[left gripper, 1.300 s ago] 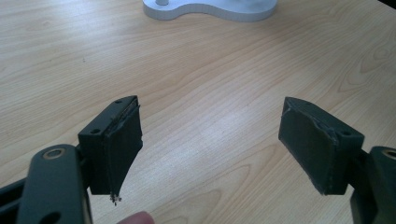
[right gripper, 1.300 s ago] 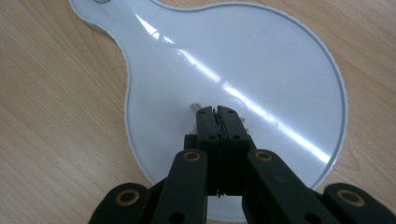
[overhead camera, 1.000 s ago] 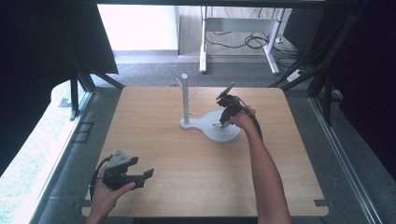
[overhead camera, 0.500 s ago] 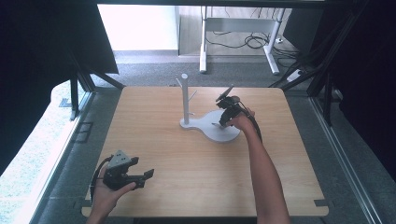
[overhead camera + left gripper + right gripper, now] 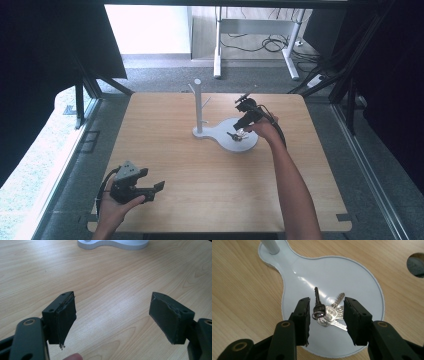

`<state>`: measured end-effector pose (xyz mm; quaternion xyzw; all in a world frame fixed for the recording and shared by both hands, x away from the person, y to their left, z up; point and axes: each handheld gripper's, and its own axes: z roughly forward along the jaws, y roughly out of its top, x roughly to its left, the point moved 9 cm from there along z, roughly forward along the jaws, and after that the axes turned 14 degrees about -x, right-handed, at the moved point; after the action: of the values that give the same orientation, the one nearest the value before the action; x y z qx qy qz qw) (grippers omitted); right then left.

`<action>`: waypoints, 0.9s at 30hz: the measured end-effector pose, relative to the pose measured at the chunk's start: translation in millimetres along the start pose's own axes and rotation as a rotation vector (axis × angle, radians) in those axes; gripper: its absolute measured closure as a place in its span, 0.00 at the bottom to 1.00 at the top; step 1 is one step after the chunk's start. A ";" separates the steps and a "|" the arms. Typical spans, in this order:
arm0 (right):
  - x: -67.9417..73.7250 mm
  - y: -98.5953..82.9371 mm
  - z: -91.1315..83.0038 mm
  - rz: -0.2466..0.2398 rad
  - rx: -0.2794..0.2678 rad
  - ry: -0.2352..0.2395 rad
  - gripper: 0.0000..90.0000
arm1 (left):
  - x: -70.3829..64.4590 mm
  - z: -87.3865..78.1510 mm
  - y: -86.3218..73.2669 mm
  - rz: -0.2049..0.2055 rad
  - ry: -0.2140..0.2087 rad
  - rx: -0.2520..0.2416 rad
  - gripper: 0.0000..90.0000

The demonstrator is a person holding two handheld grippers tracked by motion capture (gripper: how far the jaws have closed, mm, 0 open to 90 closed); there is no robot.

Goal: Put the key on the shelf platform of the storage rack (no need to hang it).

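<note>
A bunch of silver keys [image 5: 327,313] on a ring lies on the round dish of a white stand [image 5: 364,285]; in the high view the keys [image 5: 237,135] sit on that stand's dish [image 5: 248,145], whose upright post [image 5: 198,102] rises at its left. My right gripper [image 5: 326,319] is open, its jaws standing either side of the keys just above the dish, and it appears over the dish [image 5: 242,131] in the high view. My left gripper [image 5: 111,322] is open and empty above bare wood, near the table's front left corner [image 5: 152,189].
The wooden table [image 5: 200,175] has a round cable hole [image 5: 416,261] near the stand. Dark screens stand to the left and right of the table. A desk frame and cables lie on the floor beyond the far edge.
My right gripper has come down a little closer to the keys on the dish. The left gripper has stayed where it was.
</note>
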<state>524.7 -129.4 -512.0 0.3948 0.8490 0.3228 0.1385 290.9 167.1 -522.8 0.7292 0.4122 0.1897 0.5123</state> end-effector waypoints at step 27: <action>27.2 -71.3 -73.6 -0.037 -0.150 0.094 0.54 | 4.9 -0.7 -2.1 -0.010 0.008 0.005 0.24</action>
<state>429.6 -175.3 -502.9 0.3520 0.8350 0.4012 0.1338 292.5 171.7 -525.1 0.7275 0.4184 0.1891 0.5098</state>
